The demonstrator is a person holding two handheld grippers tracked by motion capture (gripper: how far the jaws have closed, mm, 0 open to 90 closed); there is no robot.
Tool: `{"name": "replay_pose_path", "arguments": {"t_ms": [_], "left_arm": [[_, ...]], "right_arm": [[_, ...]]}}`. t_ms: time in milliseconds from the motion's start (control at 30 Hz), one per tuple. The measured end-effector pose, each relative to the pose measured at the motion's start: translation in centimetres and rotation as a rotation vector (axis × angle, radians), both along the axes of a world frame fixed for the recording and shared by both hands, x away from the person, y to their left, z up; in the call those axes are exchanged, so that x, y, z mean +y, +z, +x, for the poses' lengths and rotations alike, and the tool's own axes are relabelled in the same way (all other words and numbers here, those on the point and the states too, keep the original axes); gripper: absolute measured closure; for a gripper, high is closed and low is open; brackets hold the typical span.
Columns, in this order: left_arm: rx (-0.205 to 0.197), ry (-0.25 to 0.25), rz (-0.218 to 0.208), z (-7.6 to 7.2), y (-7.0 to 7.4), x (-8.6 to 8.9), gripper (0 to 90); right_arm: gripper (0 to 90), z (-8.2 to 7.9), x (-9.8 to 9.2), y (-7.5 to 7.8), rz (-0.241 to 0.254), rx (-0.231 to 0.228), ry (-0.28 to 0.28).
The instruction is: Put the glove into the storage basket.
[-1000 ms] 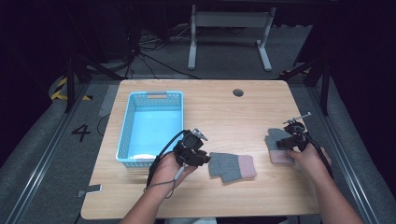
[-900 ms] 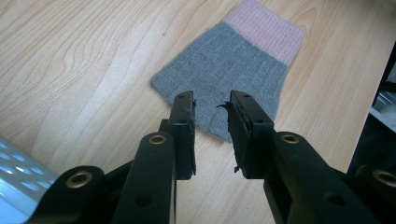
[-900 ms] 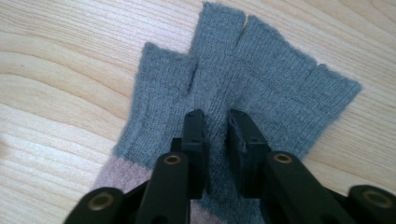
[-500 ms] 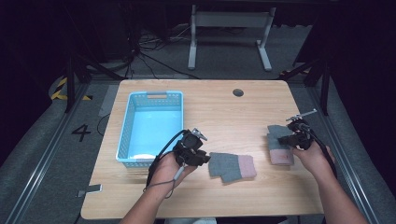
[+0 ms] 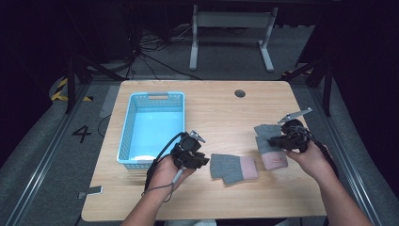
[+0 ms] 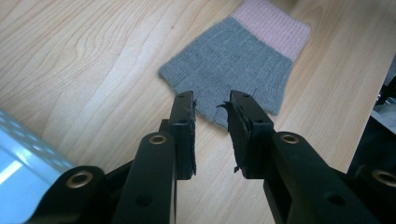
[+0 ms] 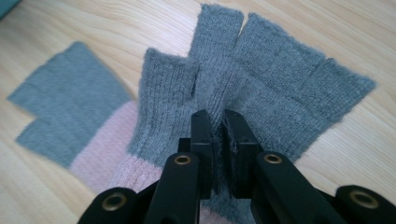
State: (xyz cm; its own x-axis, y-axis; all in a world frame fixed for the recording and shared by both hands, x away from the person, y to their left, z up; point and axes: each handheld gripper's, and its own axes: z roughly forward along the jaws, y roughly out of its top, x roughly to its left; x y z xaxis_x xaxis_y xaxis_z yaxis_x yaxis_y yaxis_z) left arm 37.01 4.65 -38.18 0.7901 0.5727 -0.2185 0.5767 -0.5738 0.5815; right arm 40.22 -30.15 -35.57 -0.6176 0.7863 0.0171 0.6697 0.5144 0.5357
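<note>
Two grey fingerless gloves with pink cuffs lie on the wooden table. My right gripper is shut on the grey fabric of the right glove, near the finger stubs. Its jaws have just been closing on that fabric, and in the right gripper view the knit bunches between the pads of the right gripper on the right glove. The other glove lies flat at mid-table. My left gripper rests just left of it, open, the left gripper holding nothing, with that glove's edge right beyond the tips.
A light blue plastic basket stands on the table's left half, close behind my left hand; its corner shows as the basket in the left gripper view. A round cable hole sits near the far edge. Dark floor surrounds the table.
The right gripper closed on the right glove and rose a little, pulling its grey part up off the table. The left gripper and the middle glove have stayed put.
</note>
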Motion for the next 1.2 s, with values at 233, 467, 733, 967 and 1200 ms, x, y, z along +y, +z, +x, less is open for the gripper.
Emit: {"name": "replay_pose_path", "arguments": {"t_ms": [233,467,733,967,1200], "left_arm": [[0.001,0.018,-0.004,-0.3,0.0,0.6,71.8],[0.009,0.034,-0.004,-0.6,-0.1,1.2,72.9],[0.008,0.060,-0.003,-1.2,-0.1,2.0,72.9],[-0.011,0.041,-0.013,-1.4,-0.2,2.0,73.8],[-0.057,-0.058,-0.006,-1.7,0.2,1.3,75.0]], "right_arm": [[82.9,-0.2,1.8,0.4,-0.001,0.000,0.115],[82.6,-0.4,3.6,0.3,-0.014,0.000,0.222],[82.1,-0.5,6.0,-0.2,-0.017,0.024,0.326],[82.3,-0.6,7.9,-0.9,-0.043,0.058,0.390],[82.3,-0.9,9.1,-1.8,-0.078,0.091,0.427]]}}
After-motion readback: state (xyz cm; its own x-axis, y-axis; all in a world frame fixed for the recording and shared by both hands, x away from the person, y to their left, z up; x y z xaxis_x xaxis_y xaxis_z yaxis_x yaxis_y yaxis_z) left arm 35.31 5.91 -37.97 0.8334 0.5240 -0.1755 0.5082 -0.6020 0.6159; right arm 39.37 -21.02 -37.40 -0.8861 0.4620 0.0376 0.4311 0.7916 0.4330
